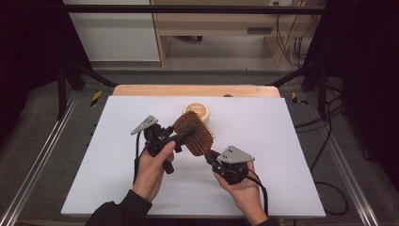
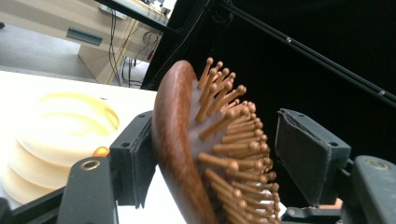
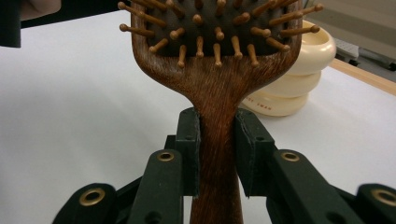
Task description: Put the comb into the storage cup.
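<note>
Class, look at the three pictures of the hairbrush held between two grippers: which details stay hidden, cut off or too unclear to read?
- Hairbrush: right gripper view, top of the head cut off by the upper edge.
- Handle end: same view, cut off at the bottom edge between the right gripper jaws.
- Cream container: its printed lettering is too small to read.
- Left gripper: left gripper view, the bristles hide whether the far pad touches.

left gripper [image 1: 181, 136] jaws spread wide, right gripper [image 1: 211, 157] jaws clamped
</note>
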`<control>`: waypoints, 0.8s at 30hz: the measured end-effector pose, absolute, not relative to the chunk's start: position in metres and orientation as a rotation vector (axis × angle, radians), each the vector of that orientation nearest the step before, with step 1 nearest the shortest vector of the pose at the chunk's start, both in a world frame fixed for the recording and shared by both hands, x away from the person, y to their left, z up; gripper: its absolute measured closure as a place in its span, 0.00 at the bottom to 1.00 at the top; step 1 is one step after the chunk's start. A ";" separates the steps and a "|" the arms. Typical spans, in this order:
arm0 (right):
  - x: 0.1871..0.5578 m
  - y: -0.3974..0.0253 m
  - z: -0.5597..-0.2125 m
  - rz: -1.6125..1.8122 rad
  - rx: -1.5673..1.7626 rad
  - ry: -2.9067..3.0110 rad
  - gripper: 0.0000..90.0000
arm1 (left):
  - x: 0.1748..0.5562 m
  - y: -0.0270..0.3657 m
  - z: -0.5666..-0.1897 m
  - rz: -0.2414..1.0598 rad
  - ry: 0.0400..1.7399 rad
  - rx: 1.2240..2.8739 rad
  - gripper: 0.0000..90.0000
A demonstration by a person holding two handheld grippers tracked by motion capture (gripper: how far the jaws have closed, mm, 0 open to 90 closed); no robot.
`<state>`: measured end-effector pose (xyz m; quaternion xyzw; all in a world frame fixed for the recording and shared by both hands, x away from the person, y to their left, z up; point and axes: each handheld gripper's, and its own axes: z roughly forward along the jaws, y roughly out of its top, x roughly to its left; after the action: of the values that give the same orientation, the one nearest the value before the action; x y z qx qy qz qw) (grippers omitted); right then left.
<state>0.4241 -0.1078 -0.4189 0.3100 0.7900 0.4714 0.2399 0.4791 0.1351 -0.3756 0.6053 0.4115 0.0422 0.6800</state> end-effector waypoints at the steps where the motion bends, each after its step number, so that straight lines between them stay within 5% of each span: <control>1: 0.424 -0.107 -0.419 1.289 0.846 2.164 0.81 | 0.479 0.136 -0.376 0.089 0.930 1.350 0.36; 24: 0.424 -0.106 -0.420 1.314 0.848 2.165 0.81 | 0.477 0.134 -0.377 0.070 0.955 1.346 0.47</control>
<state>0.4236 -0.1064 -0.4204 0.3088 0.7883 0.4784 0.2332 0.4775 0.1338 -0.3769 0.5992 0.4249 0.0313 0.6778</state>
